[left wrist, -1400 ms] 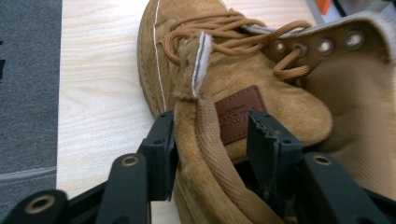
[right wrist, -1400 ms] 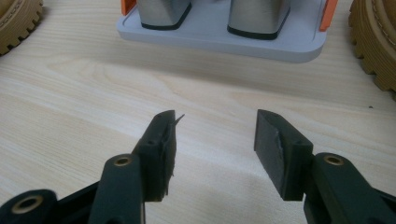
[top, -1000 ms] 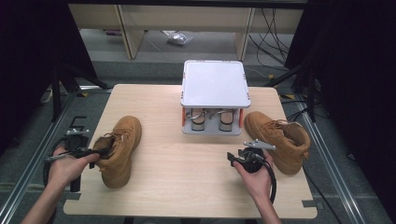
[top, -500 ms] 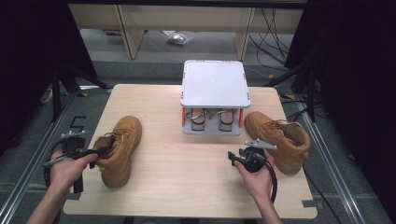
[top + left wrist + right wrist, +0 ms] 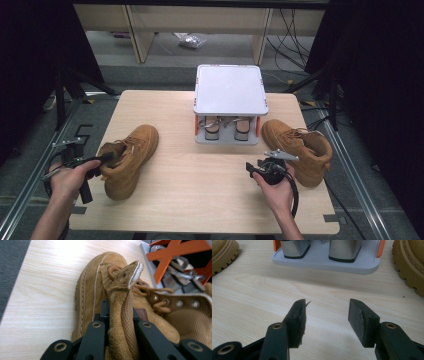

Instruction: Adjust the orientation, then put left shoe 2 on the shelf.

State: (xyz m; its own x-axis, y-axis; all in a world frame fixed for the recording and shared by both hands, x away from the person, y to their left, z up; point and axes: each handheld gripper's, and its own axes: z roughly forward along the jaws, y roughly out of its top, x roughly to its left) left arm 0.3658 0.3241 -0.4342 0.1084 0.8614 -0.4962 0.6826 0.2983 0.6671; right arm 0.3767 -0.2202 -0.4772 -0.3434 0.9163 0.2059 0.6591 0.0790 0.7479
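The left gripper [image 5: 121, 322] had just been closing and pinched the tongue [image 5: 125, 302] of the left boot [image 5: 127, 157]; the right gripper [image 5: 327, 317] stood open, holding nothing.

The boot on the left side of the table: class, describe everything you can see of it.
The left boot is a tan, suede-looking ankle boot with pale stitching, matching laces, metal eyelets and a lugged sole. It stands on its sole on the wooden table, toe pointing away from the person, ankle opening loose. The left claw has just been closing and now pinches the boot's tongue, whose mesh lining shows between the black jaws. Nothing else touches it.
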